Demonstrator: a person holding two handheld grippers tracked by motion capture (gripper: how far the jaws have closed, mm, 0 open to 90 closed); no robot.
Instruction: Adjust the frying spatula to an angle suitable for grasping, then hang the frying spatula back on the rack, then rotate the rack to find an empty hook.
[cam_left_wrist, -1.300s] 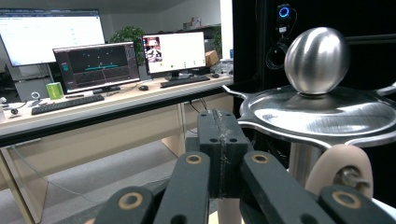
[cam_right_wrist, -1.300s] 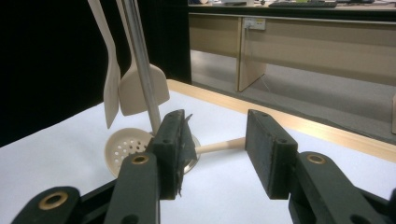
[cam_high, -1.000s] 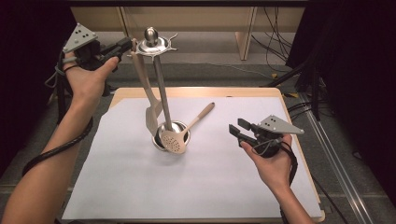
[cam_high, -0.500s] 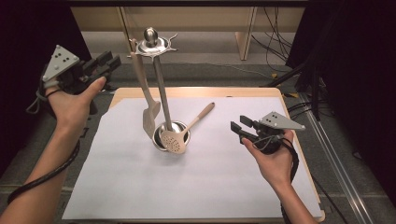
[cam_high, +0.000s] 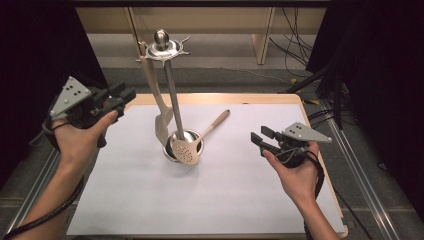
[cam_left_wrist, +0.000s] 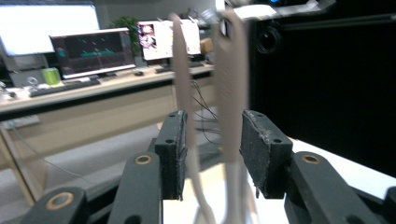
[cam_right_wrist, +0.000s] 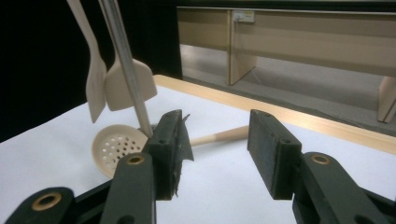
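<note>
With the left hand-held gripper, whose jaws have just been opening, and the right hand-held gripper both empty, a careless reach for the skimmer leaning on the rack mid-tabletop could topple the rack and swing the hanging spatula.

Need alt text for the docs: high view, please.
A metal utensil stand on a white table has one spatula hanging from it and a slotted spoon leaning on its base. The left gripper and right gripper flank it, jaws open and empty.
</note>
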